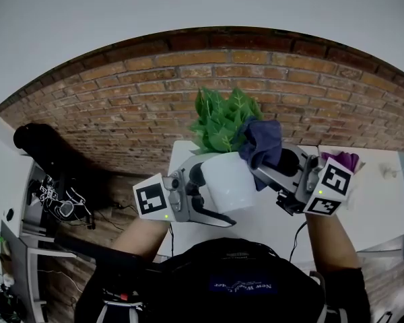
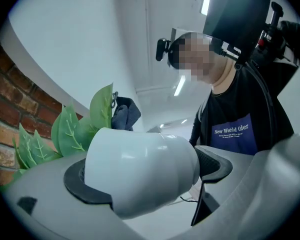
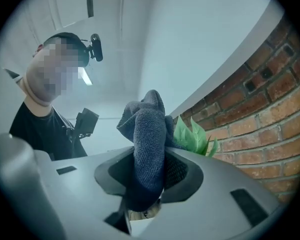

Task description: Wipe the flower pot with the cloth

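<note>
Pot-holding fell to my left gripper (image 1: 209, 197): its jaws were spread wide and clamped on the sides of the white flower pot (image 1: 229, 180), one dark pad against each flank. In the left gripper view the pot (image 2: 140, 169) lay crosswise between the pads, filling the gap, with its green leaves (image 2: 72, 131) off to the left. I held it up in front of my chest, above the near edge of the white table (image 1: 377, 207), with the brick wall (image 1: 121, 106) beyond.

My right gripper (image 1: 264, 165) was closed down on the dark blue cloth (image 1: 261, 141), its jaws only as far apart as the bunched fabric between them. In the right gripper view the cloth (image 3: 149, 149) stood up out of the pads in a thick fold. It sat at the pot's upper right rim, up against the plant (image 1: 222, 120). Whether it actually pressed on the pot, I could not tell. Something purple (image 1: 343, 159) showed just behind the right gripper's marker cube (image 1: 333, 184).
</note>
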{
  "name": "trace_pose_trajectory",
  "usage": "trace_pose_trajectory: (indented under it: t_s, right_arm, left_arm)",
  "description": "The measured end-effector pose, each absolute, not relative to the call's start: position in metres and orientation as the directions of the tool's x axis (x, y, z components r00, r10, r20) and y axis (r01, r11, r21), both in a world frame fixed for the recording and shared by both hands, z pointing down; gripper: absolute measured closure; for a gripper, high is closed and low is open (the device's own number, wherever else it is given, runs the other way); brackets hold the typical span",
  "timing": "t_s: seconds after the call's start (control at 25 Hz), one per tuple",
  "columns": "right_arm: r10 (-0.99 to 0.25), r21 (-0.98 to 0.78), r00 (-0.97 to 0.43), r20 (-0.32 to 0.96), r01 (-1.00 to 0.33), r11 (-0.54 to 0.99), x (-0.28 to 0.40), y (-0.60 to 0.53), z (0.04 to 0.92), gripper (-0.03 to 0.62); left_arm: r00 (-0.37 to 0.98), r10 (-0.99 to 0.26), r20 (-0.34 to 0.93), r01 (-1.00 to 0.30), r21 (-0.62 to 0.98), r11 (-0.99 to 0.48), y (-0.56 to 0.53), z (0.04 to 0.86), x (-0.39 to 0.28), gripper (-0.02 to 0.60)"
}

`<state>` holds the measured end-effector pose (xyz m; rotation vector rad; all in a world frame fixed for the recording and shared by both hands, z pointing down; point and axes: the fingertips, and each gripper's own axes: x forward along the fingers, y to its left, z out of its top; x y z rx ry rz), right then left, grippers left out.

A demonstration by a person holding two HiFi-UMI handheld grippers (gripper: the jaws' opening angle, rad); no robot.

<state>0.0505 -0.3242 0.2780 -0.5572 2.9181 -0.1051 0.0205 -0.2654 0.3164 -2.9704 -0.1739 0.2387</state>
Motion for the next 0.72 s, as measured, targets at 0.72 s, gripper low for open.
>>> trace_pose_trajectory:
  t_s: [0.72]
  right_arm:
    - [-0.197,-0.103,-0.972,-0.132,-0.184,0.978,0.054,-0.251,0.306,0.487]
  left_arm:
    - [0.978,0.066,-0.196,0.034,-0.158,-0.987,-0.284,0.312,0.011,0.046]
